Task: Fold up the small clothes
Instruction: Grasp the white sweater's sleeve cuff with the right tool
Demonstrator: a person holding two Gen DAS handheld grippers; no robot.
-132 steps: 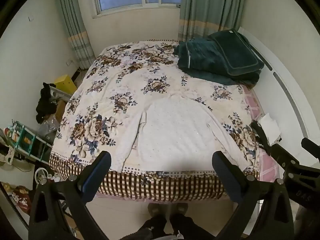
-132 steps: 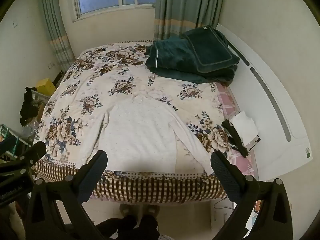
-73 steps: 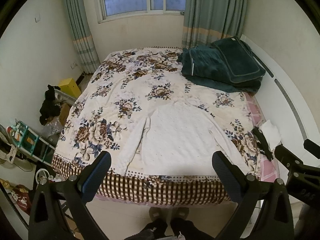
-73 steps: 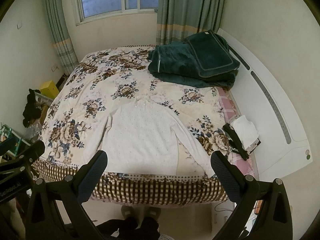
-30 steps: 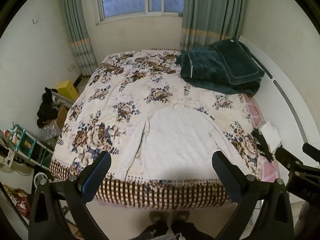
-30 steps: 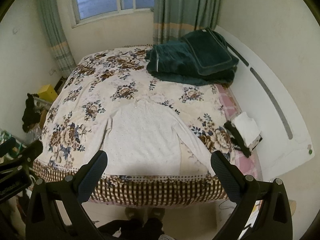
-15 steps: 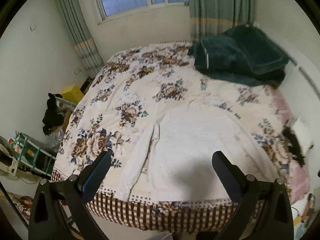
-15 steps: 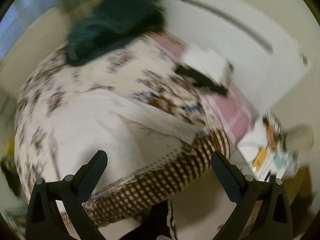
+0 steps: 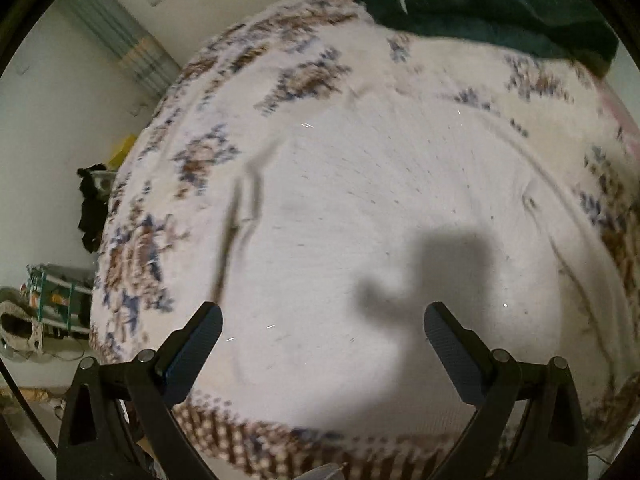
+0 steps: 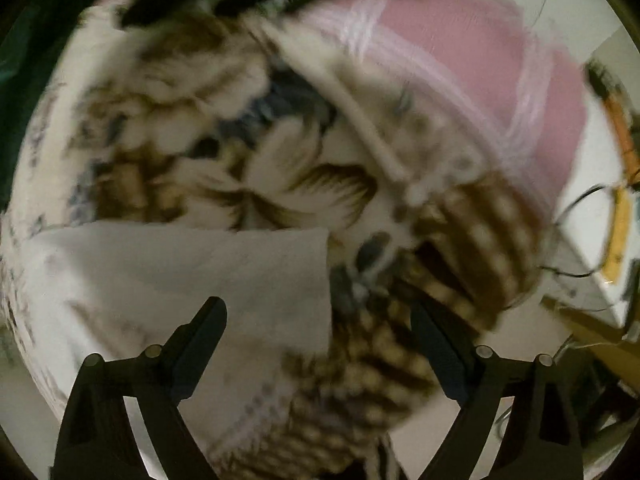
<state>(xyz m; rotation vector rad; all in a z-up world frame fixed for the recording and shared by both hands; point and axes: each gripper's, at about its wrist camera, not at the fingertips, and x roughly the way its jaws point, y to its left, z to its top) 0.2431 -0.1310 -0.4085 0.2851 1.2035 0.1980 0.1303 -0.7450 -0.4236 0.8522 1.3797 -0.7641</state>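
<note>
A white long-sleeved top (image 9: 380, 216) lies flat on the floral bedspread (image 9: 200, 160), hem toward the bed's near edge. My left gripper (image 9: 322, 328) is open and empty, close above the top's lower body. Its left sleeve (image 9: 240, 216) lies along the body. My right gripper (image 10: 318, 322) is open and empty, just above the cuff end of the right sleeve (image 10: 240, 272) near the bed's near right corner. The right wrist view is blurred.
Dark green blankets (image 9: 500, 0) are piled at the bed's far right. A pink sheet (image 10: 460, 56) shows at the bed's right side. The checked border (image 10: 460, 240) marks the bed edge. Clutter and a rack (image 9: 52, 296) stand on the floor at left.
Both grippers have dropped from a high view of the bed to just above it. The left went over the top's body, the right swung to the right sleeve's end.
</note>
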